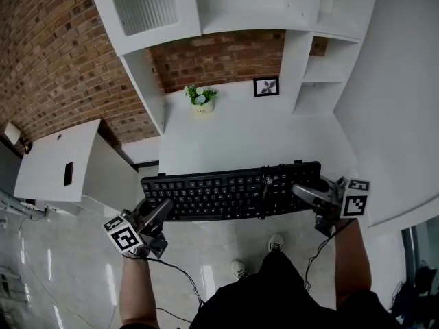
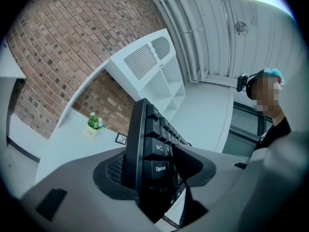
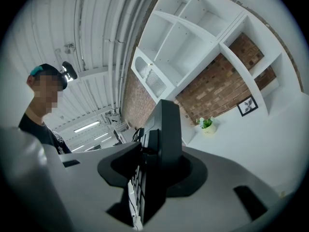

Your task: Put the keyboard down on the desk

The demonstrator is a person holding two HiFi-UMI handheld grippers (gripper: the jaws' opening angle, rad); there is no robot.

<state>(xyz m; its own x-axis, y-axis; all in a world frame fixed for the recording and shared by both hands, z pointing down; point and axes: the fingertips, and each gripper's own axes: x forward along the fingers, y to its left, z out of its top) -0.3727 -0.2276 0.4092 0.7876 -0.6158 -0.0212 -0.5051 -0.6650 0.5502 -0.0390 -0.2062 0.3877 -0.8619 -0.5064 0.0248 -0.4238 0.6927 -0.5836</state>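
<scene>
I am squeezing both ends of the long black keyboard [image 1: 230, 192] with my left gripper [image 1: 163, 207] and right gripper [image 1: 300, 190]; the white table [image 1: 236, 139] is lying just ahead.

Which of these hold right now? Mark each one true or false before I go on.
1. The left tongs and the right tongs each clamp one end of the keyboard. True.
2. The keyboard lies at the back of the desk, against the wall. False: it is at the desk's front edge.
3. A potted plant stands at the back of the desk. True.
4. The picture frame stands left of the potted plant. False: in the head view it stands to its right.
</scene>
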